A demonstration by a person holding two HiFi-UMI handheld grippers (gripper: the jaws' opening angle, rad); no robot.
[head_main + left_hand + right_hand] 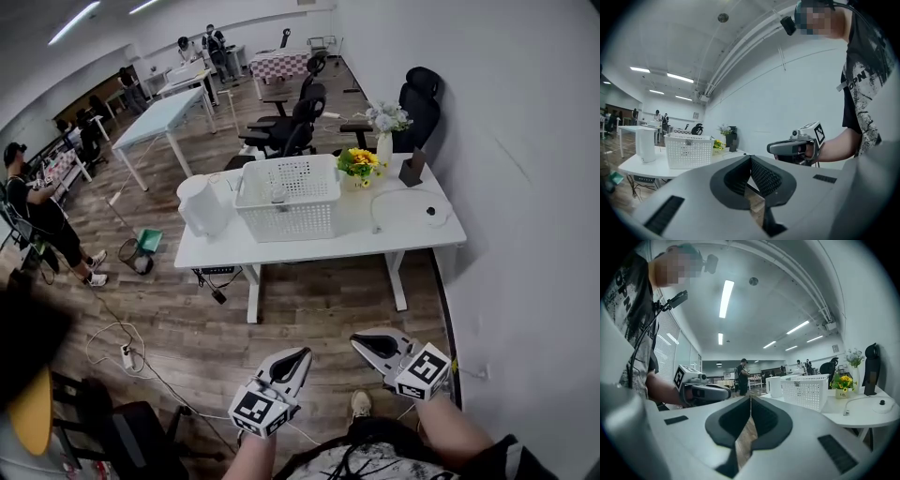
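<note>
Two-handed, standing well back from the white table [412,236], holding left gripper [300,356] and right gripper [358,341] out, pressing both pairs of jaws together on nothing; facing the lattice basket [286,221] mid-table beside the jug [202,206], likely light, stiff plastic, asking for a hold at the rim.

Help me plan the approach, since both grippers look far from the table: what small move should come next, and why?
Probably carry both grippers forward toward the white table. The left gripper and right gripper are shut on nothing, low over the wooden floor, short of the table and its white basket.
</note>
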